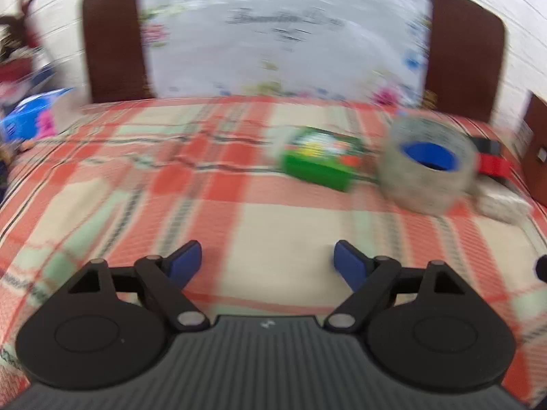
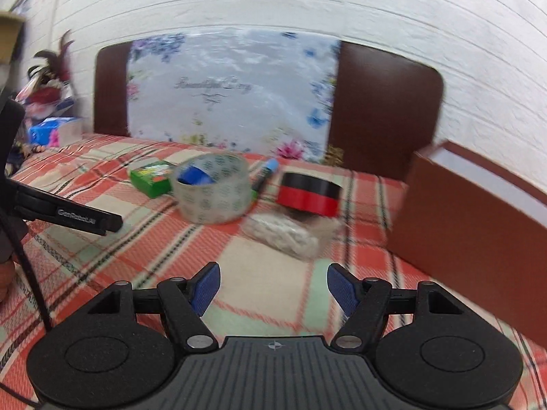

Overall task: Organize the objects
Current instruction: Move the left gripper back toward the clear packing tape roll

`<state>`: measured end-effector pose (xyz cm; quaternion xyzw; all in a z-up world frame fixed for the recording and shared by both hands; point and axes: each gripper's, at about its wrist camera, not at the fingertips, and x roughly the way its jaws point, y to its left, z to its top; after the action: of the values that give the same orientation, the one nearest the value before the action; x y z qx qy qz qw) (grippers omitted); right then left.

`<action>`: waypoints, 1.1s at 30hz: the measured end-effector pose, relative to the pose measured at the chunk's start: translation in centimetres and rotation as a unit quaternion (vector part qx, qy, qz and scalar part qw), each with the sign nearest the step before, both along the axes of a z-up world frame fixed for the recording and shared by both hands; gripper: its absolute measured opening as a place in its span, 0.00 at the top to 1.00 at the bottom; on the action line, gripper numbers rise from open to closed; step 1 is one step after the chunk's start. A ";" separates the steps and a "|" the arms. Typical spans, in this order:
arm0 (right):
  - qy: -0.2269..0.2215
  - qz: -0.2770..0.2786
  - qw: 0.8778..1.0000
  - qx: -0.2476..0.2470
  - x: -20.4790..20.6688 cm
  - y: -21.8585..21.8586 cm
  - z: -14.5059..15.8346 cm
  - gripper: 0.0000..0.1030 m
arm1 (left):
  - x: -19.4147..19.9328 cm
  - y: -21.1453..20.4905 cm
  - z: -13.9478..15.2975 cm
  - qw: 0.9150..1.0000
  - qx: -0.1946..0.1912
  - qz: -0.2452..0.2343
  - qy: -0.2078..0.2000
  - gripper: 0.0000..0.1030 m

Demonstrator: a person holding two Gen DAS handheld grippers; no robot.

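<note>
On the plaid bedspread lie a clear tape roll with a blue core [image 1: 429,167] [image 2: 213,189], a green box [image 1: 321,157] [image 2: 152,177], a red and black tape roll [image 2: 309,193] [image 1: 490,160], a whitish bundle in clear wrap [image 2: 283,235] [image 1: 499,201] and a blue-capped marker [image 2: 265,174]. My left gripper [image 1: 266,261] is open and empty, short of the green box. My right gripper [image 2: 271,287] is open and empty, just short of the bundle. A brown open box [image 2: 478,225] stands at the right.
A brown headboard [image 2: 383,109] with a floral pillow [image 2: 232,92] backs the bed. A blue box [image 1: 30,116] and clutter sit at the far left. The left gripper's black body [image 2: 68,215] shows in the right wrist view.
</note>
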<state>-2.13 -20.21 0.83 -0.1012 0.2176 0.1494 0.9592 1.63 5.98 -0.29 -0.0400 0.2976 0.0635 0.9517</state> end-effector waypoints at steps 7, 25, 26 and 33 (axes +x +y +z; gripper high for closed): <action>-0.042 0.054 0.996 -0.058 3.8 6.5 0.6 0.13 | -0.1 0.4 0.1 0.999 -0.027 -0.014 -0.026 0.14; -0.102 0.063 0.992 -0.029 4.2 7.9 2.9 0.19 | -0.2 1.6 -0.6 0.997 -0.065 -0.020 -0.041 0.10; -0.097 0.062 0.993 -0.027 3.1 7.1 2.9 0.19 | -0.2 1.5 -0.6 0.997 -0.065 -0.020 -0.041 0.10; -0.015 0.038 0.998 -0.037 -3.7 0.0 -0.6 0.21 | 0.1 1.4 -0.6 0.998 -0.053 -0.023 -0.036 0.09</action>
<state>-5.83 -20.16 0.28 -0.1468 0.2045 0.1762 0.9516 1.71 7.35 -0.85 -0.0857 0.2674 0.0238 0.9595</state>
